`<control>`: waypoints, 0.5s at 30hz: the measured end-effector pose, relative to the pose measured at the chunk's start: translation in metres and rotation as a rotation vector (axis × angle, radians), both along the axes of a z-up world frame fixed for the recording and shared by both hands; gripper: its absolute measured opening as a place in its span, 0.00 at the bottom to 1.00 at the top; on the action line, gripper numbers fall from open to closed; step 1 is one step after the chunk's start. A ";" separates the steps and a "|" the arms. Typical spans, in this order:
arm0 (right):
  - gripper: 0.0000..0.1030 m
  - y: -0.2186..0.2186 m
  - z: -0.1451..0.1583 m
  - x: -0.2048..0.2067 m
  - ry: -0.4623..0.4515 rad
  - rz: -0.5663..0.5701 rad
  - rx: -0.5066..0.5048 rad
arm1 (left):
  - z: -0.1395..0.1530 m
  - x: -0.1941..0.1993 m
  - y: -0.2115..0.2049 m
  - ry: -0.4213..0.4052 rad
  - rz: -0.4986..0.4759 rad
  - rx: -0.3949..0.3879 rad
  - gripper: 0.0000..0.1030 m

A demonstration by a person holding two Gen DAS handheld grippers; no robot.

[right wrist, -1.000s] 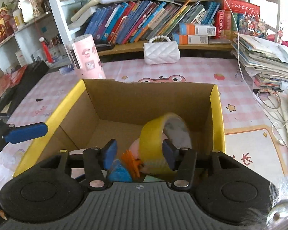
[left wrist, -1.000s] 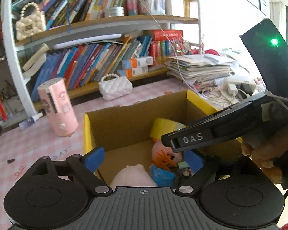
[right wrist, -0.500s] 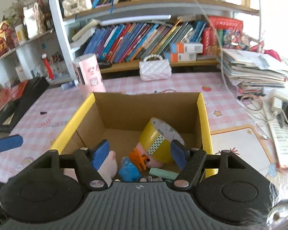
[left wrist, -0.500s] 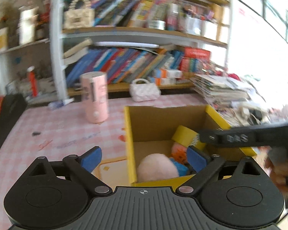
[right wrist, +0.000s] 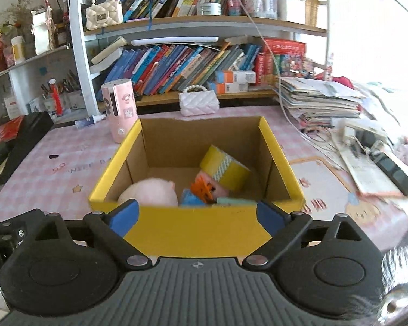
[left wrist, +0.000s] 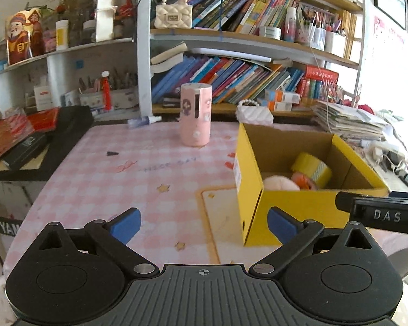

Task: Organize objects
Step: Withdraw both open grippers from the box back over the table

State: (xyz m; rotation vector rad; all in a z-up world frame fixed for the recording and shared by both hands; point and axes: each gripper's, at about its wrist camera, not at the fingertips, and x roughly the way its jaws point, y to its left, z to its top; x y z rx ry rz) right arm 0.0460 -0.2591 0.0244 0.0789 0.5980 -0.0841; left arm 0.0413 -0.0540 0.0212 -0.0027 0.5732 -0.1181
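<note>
A yellow cardboard box (right wrist: 198, 231) stands on the pink checked table (left wrist: 122, 179). Inside lie a yellow tape roll (right wrist: 223, 169), a pink plush toy (right wrist: 149, 191), an orange clip (right wrist: 202, 188) and small blue and green items. The box also shows in the left wrist view (left wrist: 299, 206), with the tape roll (left wrist: 311, 168) and plush (left wrist: 280, 183). My right gripper (right wrist: 197, 216) is open and empty, in front of the box's near wall. My left gripper (left wrist: 204, 222) is open and empty, left of the box and above the table.
A pink cylinder (left wrist: 195, 114) and a white quilted purse (right wrist: 198, 103) stand behind the box. Bookshelves (right wrist: 190, 62) line the back. Stacked papers (right wrist: 321, 100), cables and a phone (right wrist: 394, 168) lie right. Black boxes (left wrist: 40, 138) sit left.
The right gripper let go of the tape roll, which now lies in the box, and opened wide. Both grippers pulled back and up from the box; the left swung leftward.
</note>
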 end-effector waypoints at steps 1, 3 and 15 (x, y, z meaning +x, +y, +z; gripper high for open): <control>0.93 0.005 -0.002 -0.007 0.002 -0.005 -0.003 | -0.001 -0.004 0.003 0.003 -0.003 0.003 0.98; 0.95 0.014 -0.005 -0.017 0.010 -0.012 -0.014 | -0.003 -0.011 0.007 0.009 -0.010 0.018 0.98; 1.00 0.057 -0.014 -0.053 0.044 0.014 -0.040 | -0.008 -0.043 0.037 0.039 -0.024 0.039 1.00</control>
